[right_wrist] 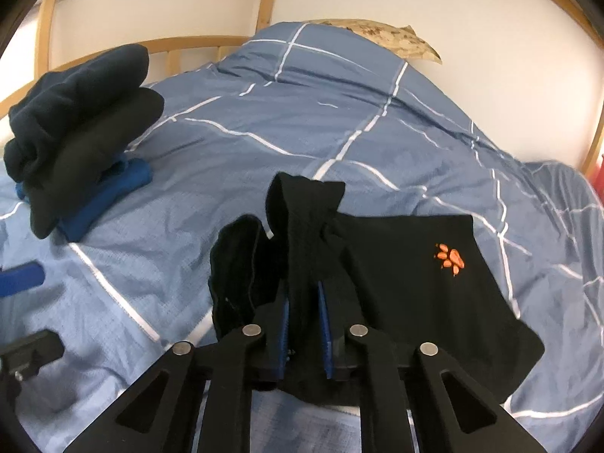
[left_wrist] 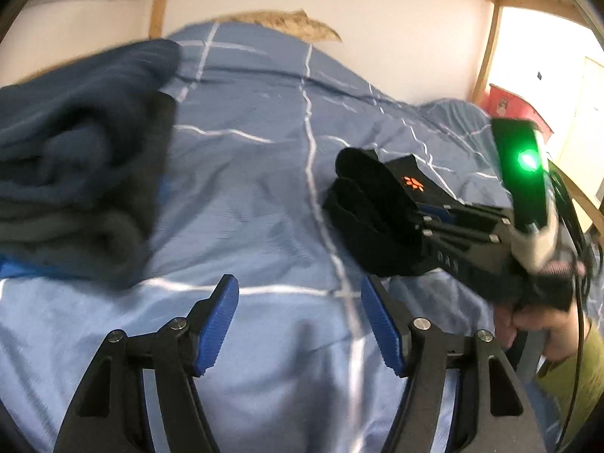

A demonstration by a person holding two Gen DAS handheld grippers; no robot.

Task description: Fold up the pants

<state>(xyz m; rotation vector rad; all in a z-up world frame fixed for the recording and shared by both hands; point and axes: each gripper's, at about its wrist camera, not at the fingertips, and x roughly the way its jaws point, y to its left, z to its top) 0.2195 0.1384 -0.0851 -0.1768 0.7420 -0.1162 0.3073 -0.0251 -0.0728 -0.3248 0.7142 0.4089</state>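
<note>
The black pants [right_wrist: 415, 283] with an orange paw logo [right_wrist: 451, 258] lie bunched on the blue checked duvet [right_wrist: 302, 113]. My right gripper [right_wrist: 304, 298] is shut on a raised fold of their fabric, which stands up between the blue pads. In the left wrist view the same pants [left_wrist: 370, 204] sit at the right, with the right gripper [left_wrist: 419, 222] buried in them and a hand [left_wrist: 536, 324] on its handle. My left gripper [left_wrist: 298, 287] hovers open over bare duvet [left_wrist: 245, 151], left of the pants, with nothing between its fingers.
A stack of folded dark clothes [right_wrist: 83, 120] rests on a blue garment [right_wrist: 109, 192] at the bed's far left, also the blurred stack [left_wrist: 75, 151]. A patterned pillow [right_wrist: 396, 37] lies by the wall. The wooden bed rail [right_wrist: 188, 43] runs behind. A red object [left_wrist: 513, 109] stands beyond the bed.
</note>
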